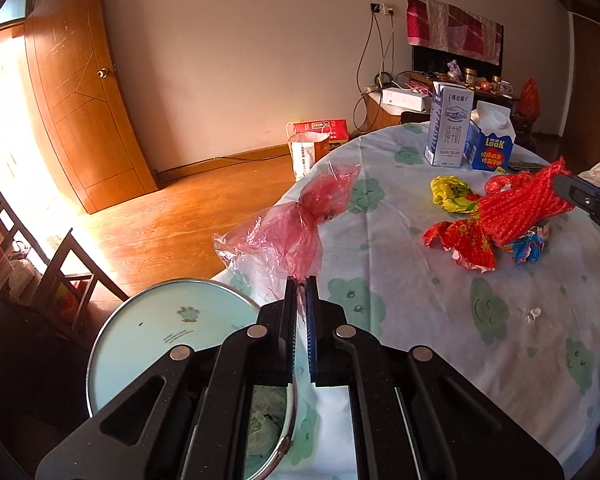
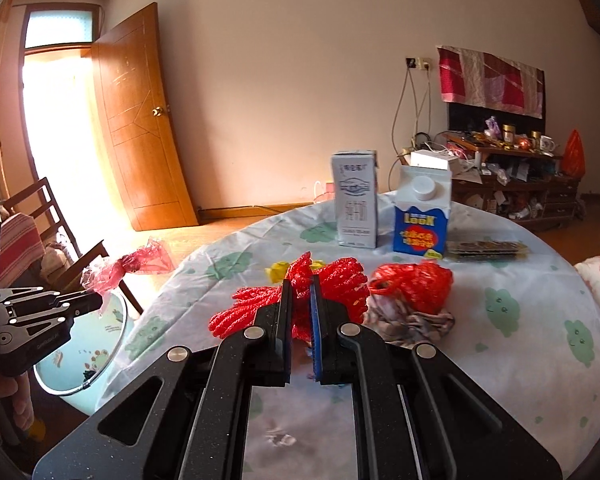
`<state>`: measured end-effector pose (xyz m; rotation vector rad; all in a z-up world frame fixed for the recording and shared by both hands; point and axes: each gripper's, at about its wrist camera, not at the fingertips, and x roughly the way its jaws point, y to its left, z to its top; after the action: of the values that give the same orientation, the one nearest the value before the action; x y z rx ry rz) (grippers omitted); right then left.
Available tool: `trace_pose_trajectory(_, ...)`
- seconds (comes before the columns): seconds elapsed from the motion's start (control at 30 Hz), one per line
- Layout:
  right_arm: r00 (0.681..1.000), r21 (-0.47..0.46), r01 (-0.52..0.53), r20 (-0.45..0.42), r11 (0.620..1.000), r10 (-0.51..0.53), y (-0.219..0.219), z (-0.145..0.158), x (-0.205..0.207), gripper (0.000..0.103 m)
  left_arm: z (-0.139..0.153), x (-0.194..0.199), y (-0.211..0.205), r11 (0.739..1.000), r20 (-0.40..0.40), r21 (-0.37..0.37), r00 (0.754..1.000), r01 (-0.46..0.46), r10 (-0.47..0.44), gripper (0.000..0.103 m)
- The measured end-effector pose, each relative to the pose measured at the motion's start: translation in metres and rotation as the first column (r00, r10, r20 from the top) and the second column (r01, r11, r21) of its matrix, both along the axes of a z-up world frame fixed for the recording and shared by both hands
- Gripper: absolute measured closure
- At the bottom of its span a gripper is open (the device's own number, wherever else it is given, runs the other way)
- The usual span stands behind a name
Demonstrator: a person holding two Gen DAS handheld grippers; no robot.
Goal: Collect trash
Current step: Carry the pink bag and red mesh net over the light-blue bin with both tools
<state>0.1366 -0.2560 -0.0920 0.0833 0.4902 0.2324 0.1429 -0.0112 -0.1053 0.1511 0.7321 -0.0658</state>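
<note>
Crinkly pink film [image 1: 300, 216] pinched in left hand-held gripper [image 1: 301, 288]; right hand-held gripper [image 2: 300, 284] clamps red foam netting [image 2: 332, 284]

I cannot see the inside of the bin [image 1: 156, 320] well; my left gripper [image 1: 301, 300] covers most of its opening. The right gripper [image 1: 592, 204] is cut by the picture edge in the left view. The small print on the milk carton [image 2: 355, 208] is too blurred to read. The red net [image 2: 300, 304] hides the wrappers behind it.
</note>
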Motion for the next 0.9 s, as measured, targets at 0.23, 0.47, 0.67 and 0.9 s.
trace_pose_trajectory(0.23,0.995,-0.030,-0.095,0.013,0.995,0.096,0.051,0.004,0.010,0.095,0.003,-0.017,0.039,0.997,0.012,0.032,0.997,-0.070,0.070,0.099)
trace_pose_trajectory(0.47,0.985,-0.041,-0.172,0.006,0.984,0.172,0.088,0.002,0.025,0.095,-0.001,-0.025,0.068,0.990,0.001,0.050,0.992,-0.130,0.130,0.099)
trace_pose_trajectory(0.67,0.975,-0.037,-0.222,0.001,0.974,0.222,0.113,-0.001,0.029,0.095,-0.004,-0.030,0.084,0.985,-0.008,0.061,0.987,-0.162,0.163,0.099)
trace_pose_trajectory(0.9,0.963,-0.056,-0.270,0.002,0.961,0.271,0.136,-0.006,0.028,0.095,-0.006,-0.038,0.099,0.979,-0.012,0.073,0.981,-0.190,0.191,0.099)
